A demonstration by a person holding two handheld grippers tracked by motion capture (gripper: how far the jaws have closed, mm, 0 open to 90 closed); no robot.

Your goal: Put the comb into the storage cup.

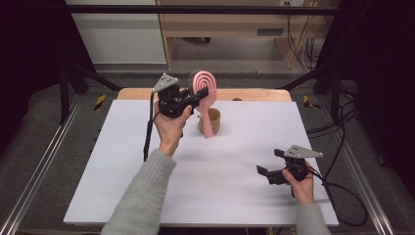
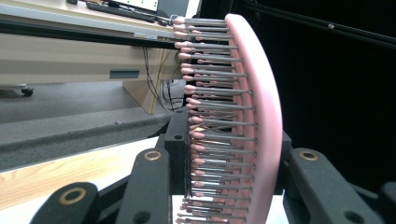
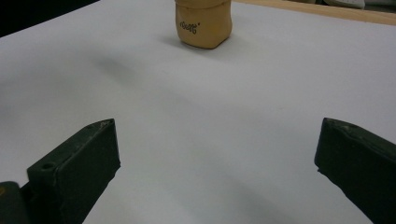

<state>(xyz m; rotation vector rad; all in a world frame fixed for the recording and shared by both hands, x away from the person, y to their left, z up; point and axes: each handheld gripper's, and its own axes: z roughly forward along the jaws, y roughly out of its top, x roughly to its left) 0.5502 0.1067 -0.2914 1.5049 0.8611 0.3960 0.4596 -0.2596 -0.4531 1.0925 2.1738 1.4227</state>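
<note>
A pink hairbrush (image 1: 205,93) with an oval head and grey pins is held upright above the table by my left gripper (image 1: 198,98), which is shut on its head. In the left gripper view the brush (image 2: 261,116) stands edge-on between the jaws, its pink-tipped pins pointing left. Its handle hangs down in front of a small tan holder (image 1: 215,122) on the white board; whether they touch I cannot tell. My right gripper (image 1: 266,169) rests low at the front right, open with nothing between its fingers. The tan holder (image 3: 203,23) stands far ahead of it.
The white board (image 1: 122,171) covers a wooden table whose far edge (image 1: 254,94) shows behind it. Black frame rails and cables (image 1: 337,166) run along both sides. A wooden desk (image 1: 230,24) stands beyond the table.
</note>
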